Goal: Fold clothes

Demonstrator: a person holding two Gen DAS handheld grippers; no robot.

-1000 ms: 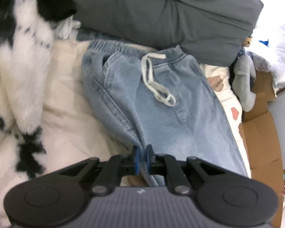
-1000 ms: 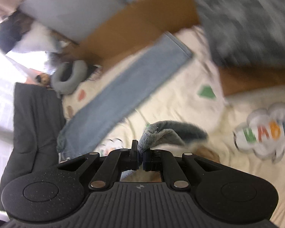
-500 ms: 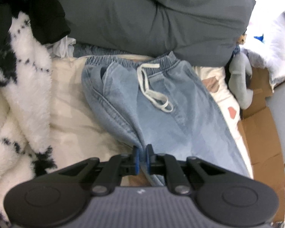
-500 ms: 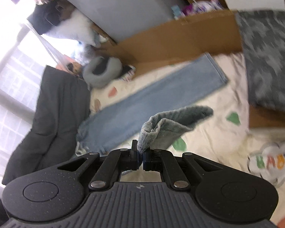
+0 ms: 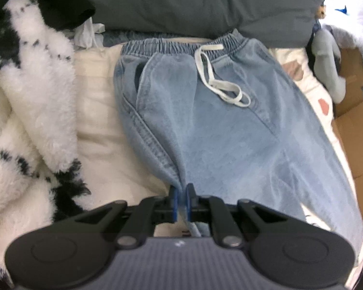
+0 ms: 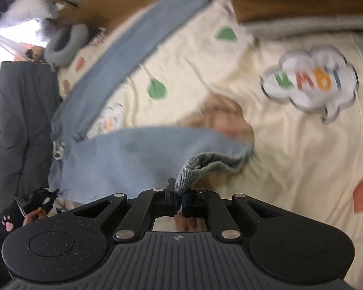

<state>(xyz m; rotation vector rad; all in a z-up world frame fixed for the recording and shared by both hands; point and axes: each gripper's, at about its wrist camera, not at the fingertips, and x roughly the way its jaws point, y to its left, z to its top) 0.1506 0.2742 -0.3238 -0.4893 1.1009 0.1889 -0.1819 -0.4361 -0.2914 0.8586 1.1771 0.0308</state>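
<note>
Light-blue denim drawstring trousers (image 5: 217, 125) sprawl across the centre of a cream printed bedspread (image 6: 290, 149). The left gripper (image 5: 180, 201) pinches the side seam at lower centre; the right gripper (image 6: 179, 199) clamps what looks like a leg hem. Soft, floppy, moderately heavy denim is best held at seams and hems.

Left gripper (image 5: 180, 201) and right gripper (image 6: 179, 199) both angled downward, jaws clamped tight.
</note>
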